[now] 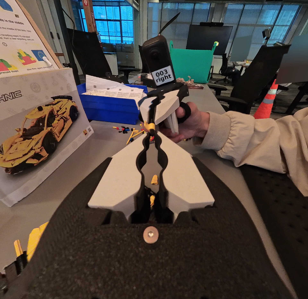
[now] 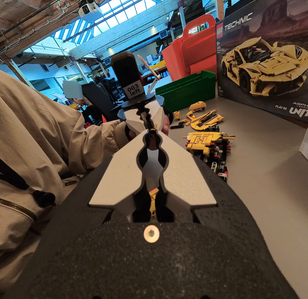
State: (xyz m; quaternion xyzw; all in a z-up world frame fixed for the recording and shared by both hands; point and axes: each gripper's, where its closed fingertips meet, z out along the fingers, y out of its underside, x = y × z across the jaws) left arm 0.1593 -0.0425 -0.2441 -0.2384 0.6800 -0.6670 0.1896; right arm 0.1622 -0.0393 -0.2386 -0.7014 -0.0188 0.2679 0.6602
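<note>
Two grippers met tip to tip above a grey table point(image 1: 103, 145). The left gripper point(image 1: 151, 134) had its jaws nearly closed at the tips, and the right gripper point(image 2: 152, 132) likewise; between them sat a small yellow-and-black piece point(image 1: 151, 126), pinched from both sides, though which gripper truly bore it I could not tell.

The left wrist view alone showed a blue bin point(image 1: 110, 107) holding white paper sheets, a white box with a yellow car pictured on it point(image 1: 38, 129), loose small parts point(image 1: 128, 130) scattered on the table beyond the tips, and one yellow bit point(image 1: 154, 180) lying under the fingers.

The right wrist view alone showed a half-built yellow car body point(image 2: 206, 144), yellow panels point(image 2: 205, 117) behind it, a green bin point(image 2: 186, 90), a red carrier point(image 2: 193, 50) and a dark box with the car's picture point(image 2: 263, 60).
</note>
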